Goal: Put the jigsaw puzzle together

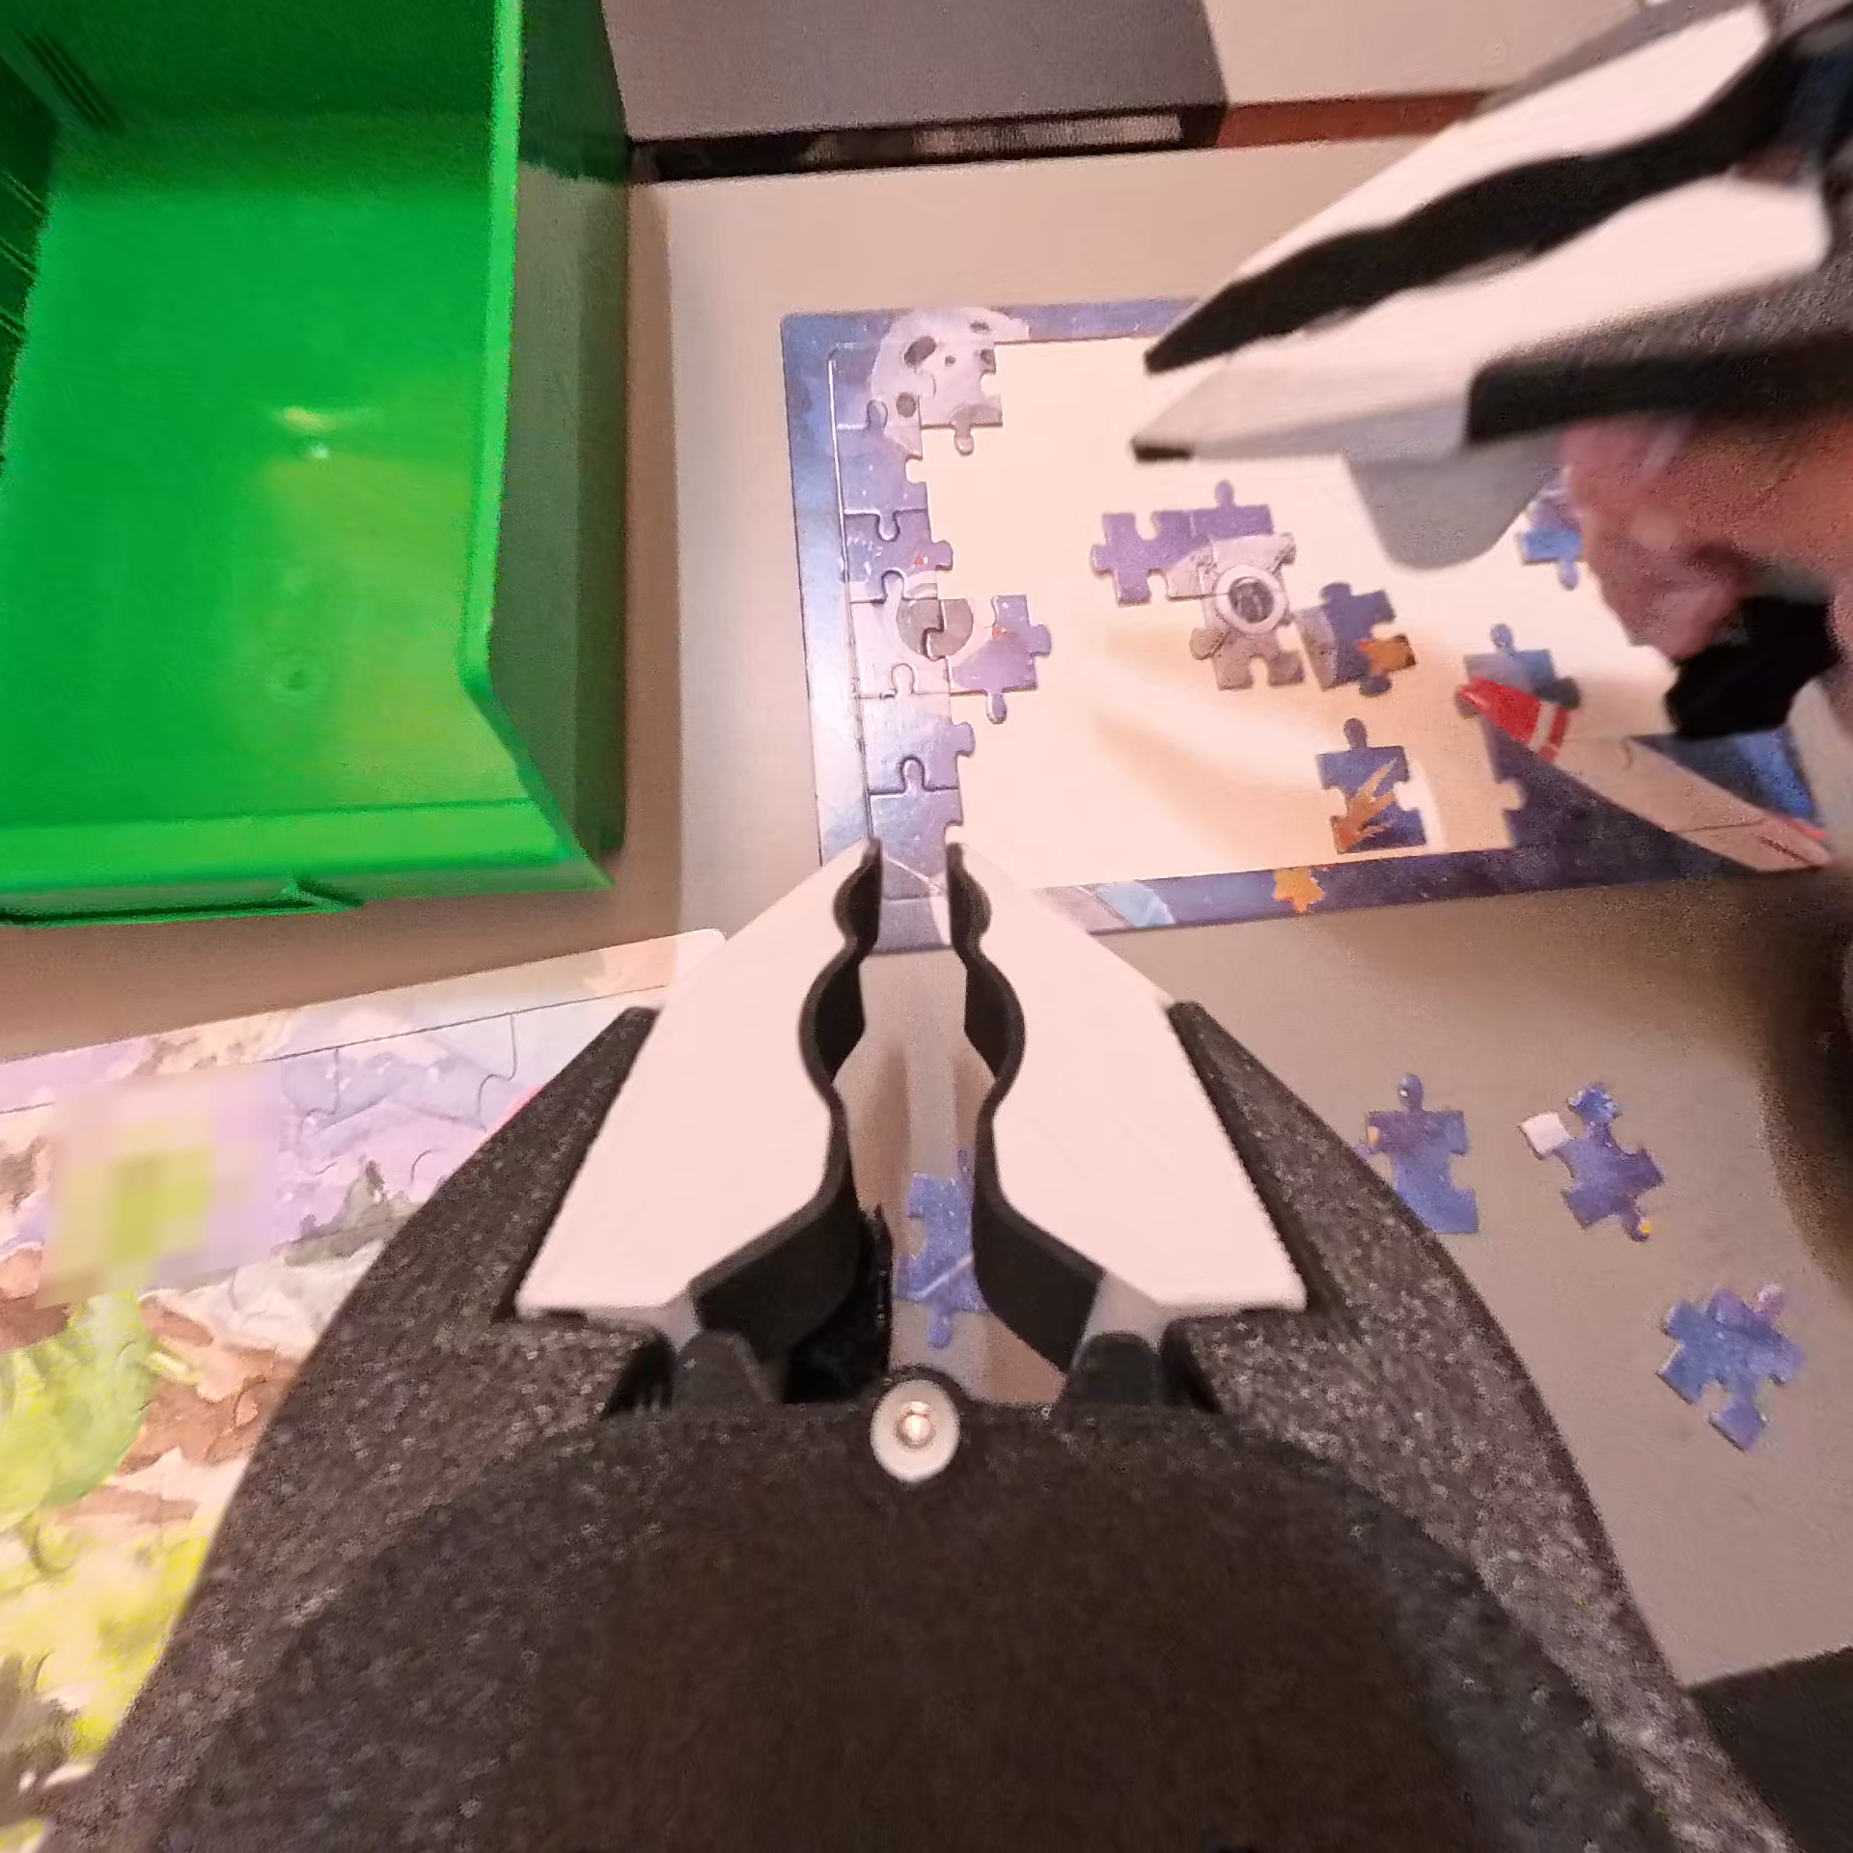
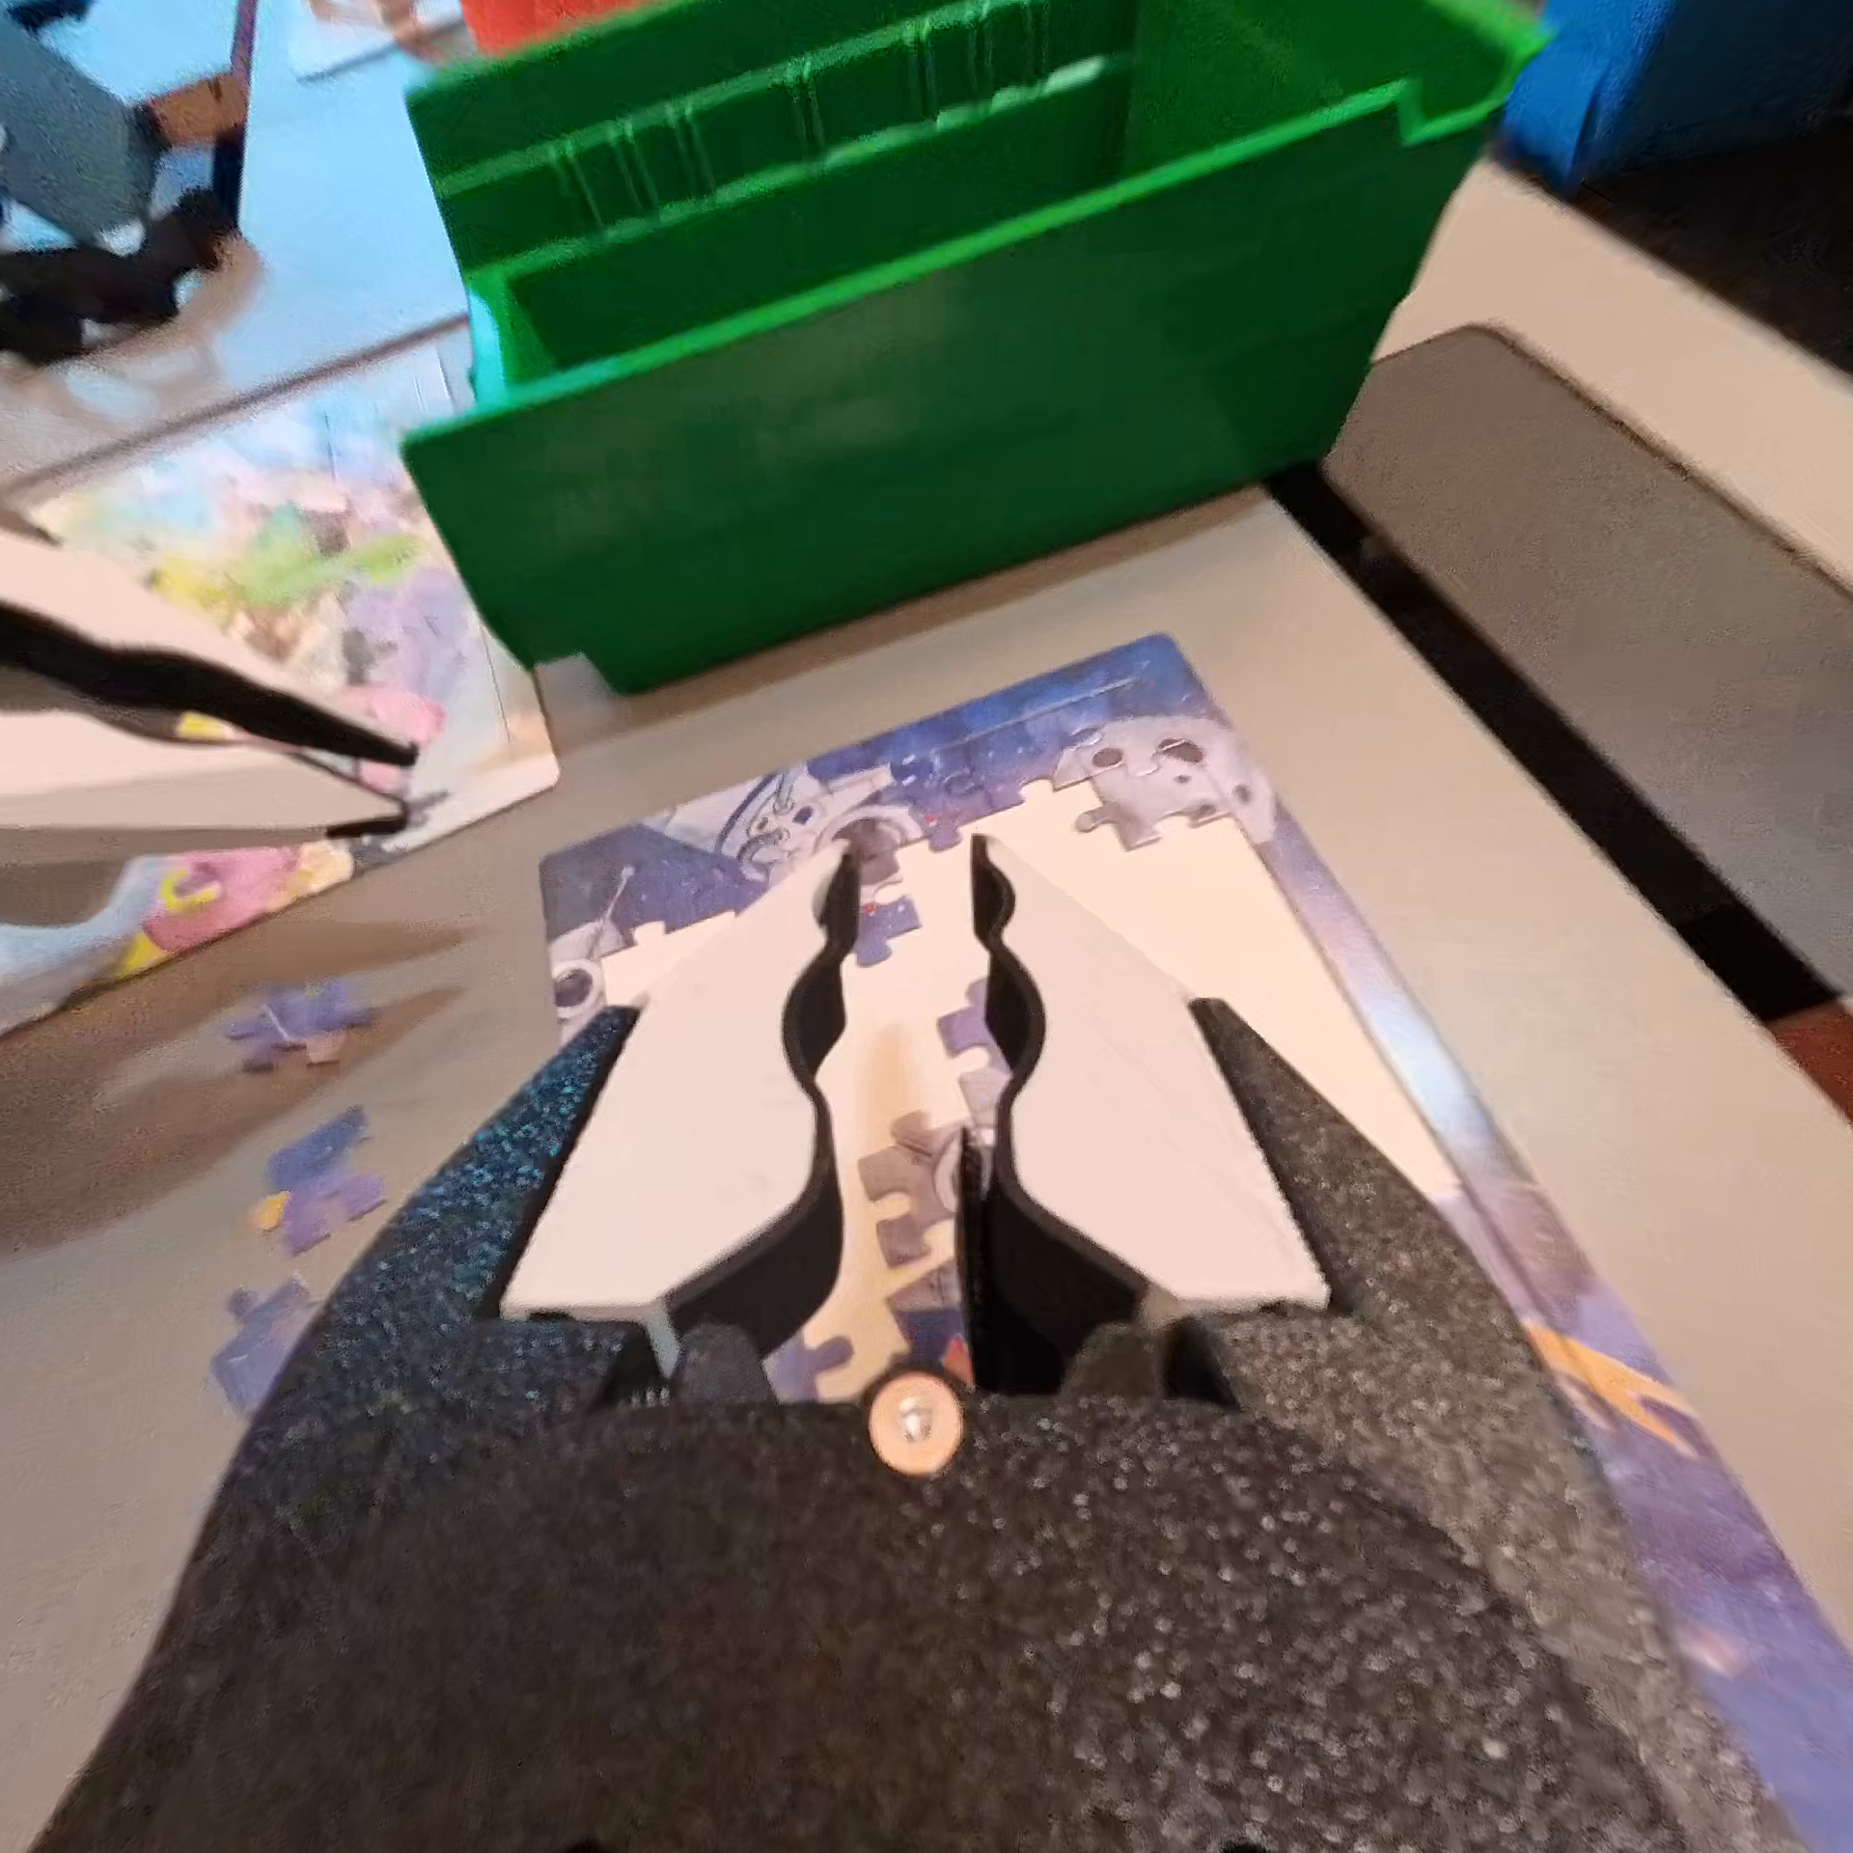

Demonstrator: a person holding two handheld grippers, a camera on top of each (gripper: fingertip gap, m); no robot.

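Observation:
A blue space-themed puzzle tray (image 1: 1203, 892) lies on the table. A column of pieces (image 1: 902, 722) is joined along its left side. A loose cluster (image 1: 1238, 592) and single pieces (image 1: 1369, 787) lie on its white floor. Several loose blue pieces (image 1: 1419, 1153) lie on the table beside it. My left gripper (image 1: 914, 862) hovers at the tray's near left corner, slightly open and empty. My right gripper (image 2: 912, 852) is open and empty above the tray (image 2: 1404, 1023); it also shows in the left wrist view (image 1: 1148, 401).
A green bin (image 1: 251, 451) (image 2: 902, 401) stands next to the tray. A finished colourful puzzle (image 1: 150, 1253) (image 2: 301, 602) lies beside it. A dark grey panel (image 2: 1604, 602) borders the table. A hand (image 1: 1705, 541) holds the right gripper. Spacing between my two grippers at the tips: around 12 cm.

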